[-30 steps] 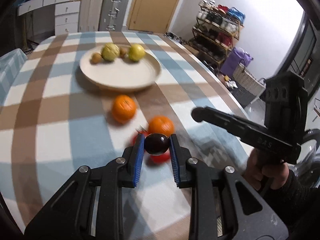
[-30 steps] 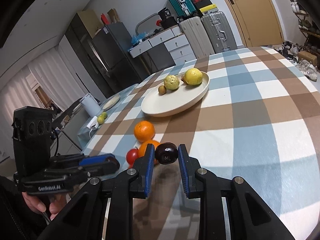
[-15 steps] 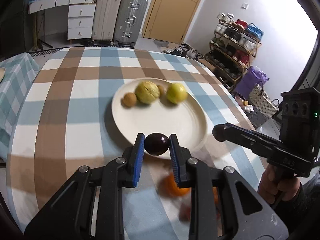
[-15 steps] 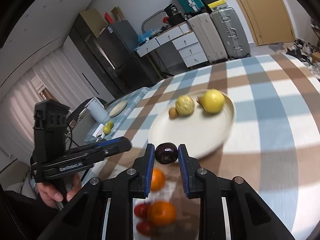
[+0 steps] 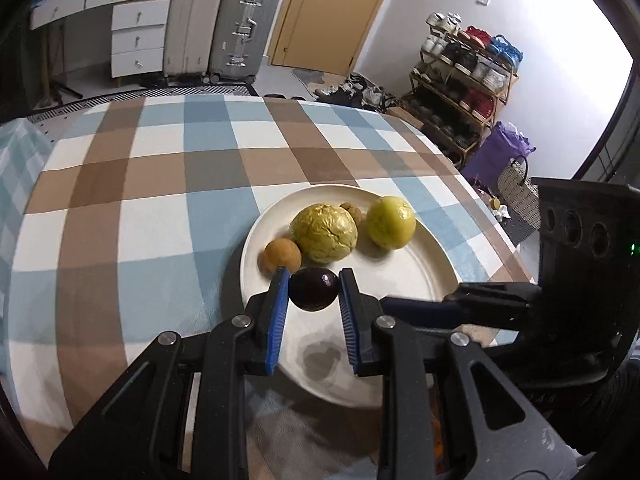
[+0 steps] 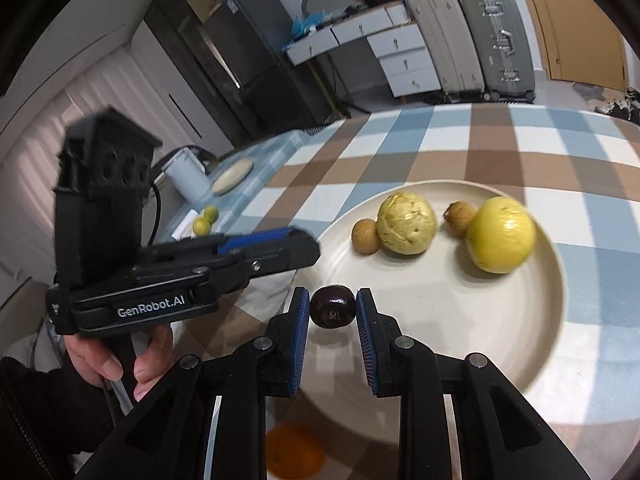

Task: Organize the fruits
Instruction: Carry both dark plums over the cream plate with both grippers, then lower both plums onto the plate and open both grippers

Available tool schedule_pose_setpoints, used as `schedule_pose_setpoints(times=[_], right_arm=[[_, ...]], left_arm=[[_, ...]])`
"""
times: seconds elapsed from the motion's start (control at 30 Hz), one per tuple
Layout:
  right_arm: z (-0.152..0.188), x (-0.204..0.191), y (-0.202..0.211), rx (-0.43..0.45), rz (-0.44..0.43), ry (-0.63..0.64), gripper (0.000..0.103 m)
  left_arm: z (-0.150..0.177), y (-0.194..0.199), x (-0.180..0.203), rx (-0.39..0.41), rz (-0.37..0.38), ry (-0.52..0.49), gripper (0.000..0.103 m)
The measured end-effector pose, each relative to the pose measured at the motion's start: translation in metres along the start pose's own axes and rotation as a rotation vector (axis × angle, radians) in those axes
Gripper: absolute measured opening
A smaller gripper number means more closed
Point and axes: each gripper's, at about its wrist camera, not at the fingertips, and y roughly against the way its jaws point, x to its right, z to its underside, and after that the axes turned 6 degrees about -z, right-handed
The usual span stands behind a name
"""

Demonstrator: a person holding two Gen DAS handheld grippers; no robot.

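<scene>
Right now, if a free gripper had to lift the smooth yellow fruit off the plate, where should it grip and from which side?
Grip the smooth yellow fruit across its widest middle, coming down from above. It is round, with no stem or handle, so only its full width holds. A small brown fruit crowds one side; close along the clear line.
</scene>
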Motion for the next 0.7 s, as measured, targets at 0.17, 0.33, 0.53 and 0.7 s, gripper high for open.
schedule_pose_setpoints(times=[0.17,0.33,0.53,0.7], right_arm=[[-0.003,0.002,-0.019,-0.038,-0.004,-0.010,0.024],[-0.009,0.005,-0.031,-0.053,-0.006,-0.026,0.024],[-0.014,0.002,-0.037,-0.052,0.021,-0.027,0.025],[-0.017,0.002,-0.031,-0.049,0.018,-0.038,0.048]], left_arm=[[-0.006,-0.015,-0.003,-0.026,0.019,0.002,0.022],[-0.006,-0.021,-0.004,-0.039,0.029,-0.003,0.022],[-0.008,-0.022,-0.010,-0.038,0.084,0.032,0.022],[-0.011,-0.009,-0.007,-0.026,0.062,0.028,0.029]])
